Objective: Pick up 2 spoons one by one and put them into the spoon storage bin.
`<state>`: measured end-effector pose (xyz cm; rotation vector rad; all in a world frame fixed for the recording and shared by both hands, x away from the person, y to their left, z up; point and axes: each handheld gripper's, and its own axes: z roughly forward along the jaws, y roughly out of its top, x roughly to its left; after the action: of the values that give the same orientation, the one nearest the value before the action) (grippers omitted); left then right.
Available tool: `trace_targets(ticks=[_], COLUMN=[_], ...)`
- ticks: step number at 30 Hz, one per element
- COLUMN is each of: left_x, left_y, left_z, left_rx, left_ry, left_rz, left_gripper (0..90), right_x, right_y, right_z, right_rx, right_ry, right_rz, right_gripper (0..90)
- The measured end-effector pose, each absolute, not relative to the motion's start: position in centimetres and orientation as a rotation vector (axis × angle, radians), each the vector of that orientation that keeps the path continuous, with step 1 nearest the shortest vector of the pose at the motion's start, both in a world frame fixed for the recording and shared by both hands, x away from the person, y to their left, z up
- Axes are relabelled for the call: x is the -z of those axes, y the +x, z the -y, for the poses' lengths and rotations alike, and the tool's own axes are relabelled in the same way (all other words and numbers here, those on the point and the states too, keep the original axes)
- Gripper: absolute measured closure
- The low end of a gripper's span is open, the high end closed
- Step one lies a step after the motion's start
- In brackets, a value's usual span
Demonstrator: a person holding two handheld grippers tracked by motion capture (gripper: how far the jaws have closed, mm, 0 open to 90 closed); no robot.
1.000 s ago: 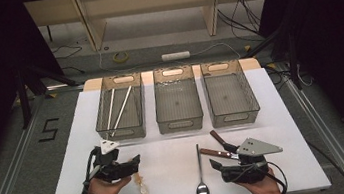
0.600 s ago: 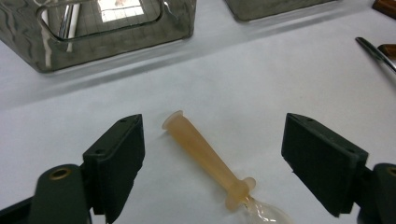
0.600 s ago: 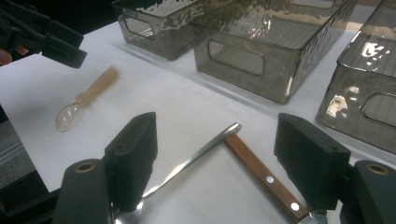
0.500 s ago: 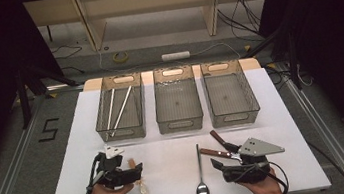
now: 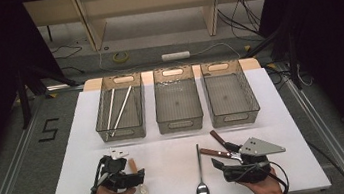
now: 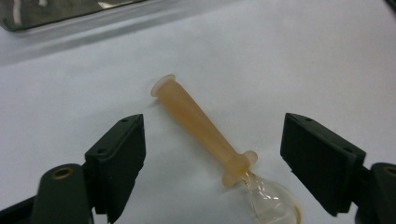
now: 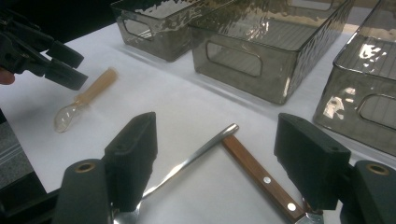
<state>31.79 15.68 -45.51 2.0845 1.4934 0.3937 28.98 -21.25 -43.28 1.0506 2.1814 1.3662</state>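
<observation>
- Left gripper (image 6: 212, 154) hangs low over the white table (image 5: 167, 153), jaws spread wide, nothing between them but air.
- The little spoon (image 6: 205, 126) with the amber handle lies flat between those jaws, clear bowl at 5 o'clock, touching neither.
- Right gripper (image 7: 215, 158) gapes wide too, above a metal spoon (image 7: 187, 161) and a wooden-handled knife (image 7: 259, 175).

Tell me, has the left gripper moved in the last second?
Yes. The left gripper has drawn back from the left bin toward the table's near edge, with its open jaws now flanking the small orange-handled spoon.
</observation>
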Motion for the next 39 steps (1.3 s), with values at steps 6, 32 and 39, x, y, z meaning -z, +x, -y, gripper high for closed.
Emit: trace_targets(ticks=[6, 32, 39], left_x=[45.8, 47.4, 47.4], left_y=[31.5, 31.5, 31.5], left_z=[-15.5, -14.4, -14.4], left_rx=[-0.385, -0.328, -0.32], left_ry=[2.097, 2.158, 2.14], left_rz=[-1.497, -1.486, -1.498], left_gripper=[26.1, 55.3, 57.4], right_x=[43.3, 43.2, 43.2], right_y=[29.0, 28.7, 28.7], right_z=[21.3, 20.9, 20.8], right_rx=[-1.363, -1.355, -1.355], right_ry=[1.048, 1.028, 1.026], right_rz=[-2.184, -2.189, -2.19], right_gripper=[31.1, 31.1, 31.1])
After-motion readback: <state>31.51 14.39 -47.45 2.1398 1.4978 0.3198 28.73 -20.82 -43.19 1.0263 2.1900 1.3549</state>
